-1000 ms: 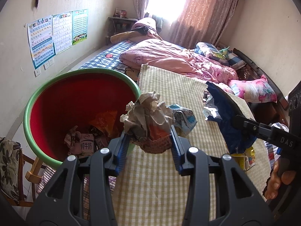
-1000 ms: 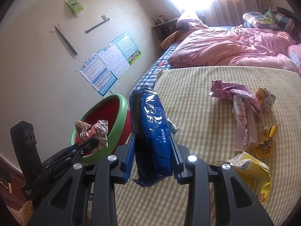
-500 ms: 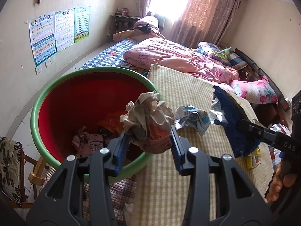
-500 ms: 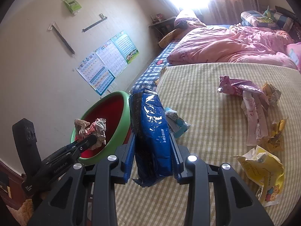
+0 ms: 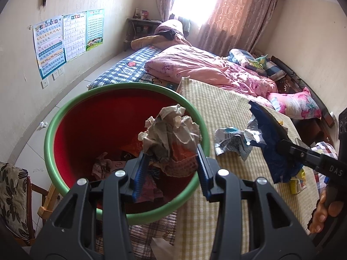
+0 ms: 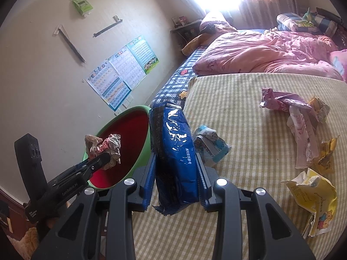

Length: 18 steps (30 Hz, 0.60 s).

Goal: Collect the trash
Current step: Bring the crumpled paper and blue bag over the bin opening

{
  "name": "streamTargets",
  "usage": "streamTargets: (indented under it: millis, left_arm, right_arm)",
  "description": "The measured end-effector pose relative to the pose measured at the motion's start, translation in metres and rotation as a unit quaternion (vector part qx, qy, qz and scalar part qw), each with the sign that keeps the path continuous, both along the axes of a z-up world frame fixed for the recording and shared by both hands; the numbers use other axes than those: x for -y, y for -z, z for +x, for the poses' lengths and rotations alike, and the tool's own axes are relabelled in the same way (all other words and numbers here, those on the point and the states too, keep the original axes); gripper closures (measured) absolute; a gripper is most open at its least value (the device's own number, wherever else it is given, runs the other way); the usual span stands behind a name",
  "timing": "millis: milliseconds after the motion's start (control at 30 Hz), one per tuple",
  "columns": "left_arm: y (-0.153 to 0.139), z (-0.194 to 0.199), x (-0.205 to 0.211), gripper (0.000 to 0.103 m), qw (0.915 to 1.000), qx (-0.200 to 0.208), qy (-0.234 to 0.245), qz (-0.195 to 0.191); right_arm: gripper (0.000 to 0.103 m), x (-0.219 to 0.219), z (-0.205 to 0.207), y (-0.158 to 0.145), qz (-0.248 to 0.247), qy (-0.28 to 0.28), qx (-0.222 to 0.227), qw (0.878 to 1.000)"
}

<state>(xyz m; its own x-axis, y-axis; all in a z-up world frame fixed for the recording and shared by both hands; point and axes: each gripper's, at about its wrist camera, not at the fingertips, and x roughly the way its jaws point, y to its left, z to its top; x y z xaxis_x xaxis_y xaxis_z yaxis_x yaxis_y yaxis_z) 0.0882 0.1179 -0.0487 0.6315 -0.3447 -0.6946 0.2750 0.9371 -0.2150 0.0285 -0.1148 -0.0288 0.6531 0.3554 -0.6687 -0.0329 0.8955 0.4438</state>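
Left gripper (image 5: 172, 166) clamped on a crumpled paper wad (image 5: 171, 134), grey-brown with a reddish patch, both blue pads pressing its sides. Held over the open mouth of the basin (image 5: 121, 213) — red inside, green rim — just inside the rim nearest the bed. In the bottom of the basin, a heap of discarded wrappers (image 5: 112, 166), details too dim to read.

Right gripper (image 6: 176, 171) pinching a blue snack bag (image 6: 175, 147), held upright between the pads, its crimped lower edge hanging below them. Just to the bed side of the basin, above the striped yellow mat (image 6: 238, 112), not over the basin mouth.

Beside the basin on the mat, closest of the loose litter: a crushed white-and-teal carton (image 6: 211, 146). Farther from the basin: a pink and purple wrapper (image 6: 288, 105), a long pale pink wrapper (image 6: 302, 134), a small crumpled yellowish wad (image 6: 321, 108), a dark yellow wrapper (image 6: 326, 156), and a torn yellow bag (image 6: 312, 197) with a cartoon bear — farthest out along the near edge.

Beyond the mat, away from the basin, a rumpled pink quilt (image 5: 208, 69). On the wall behind the basin, three learning charts (image 5: 67, 41).
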Motion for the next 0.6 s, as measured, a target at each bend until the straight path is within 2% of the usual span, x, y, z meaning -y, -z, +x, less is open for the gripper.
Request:
streamTargets:
  millis: [600]
  left_arm:
    - [0.009,0.025,-0.036,0.062,0.9998,-0.011,-0.016,0.009]
  right_arm:
    - [0.069,-0.046,0.033,-0.003,-0.017,-0.031,0.007,0.999]
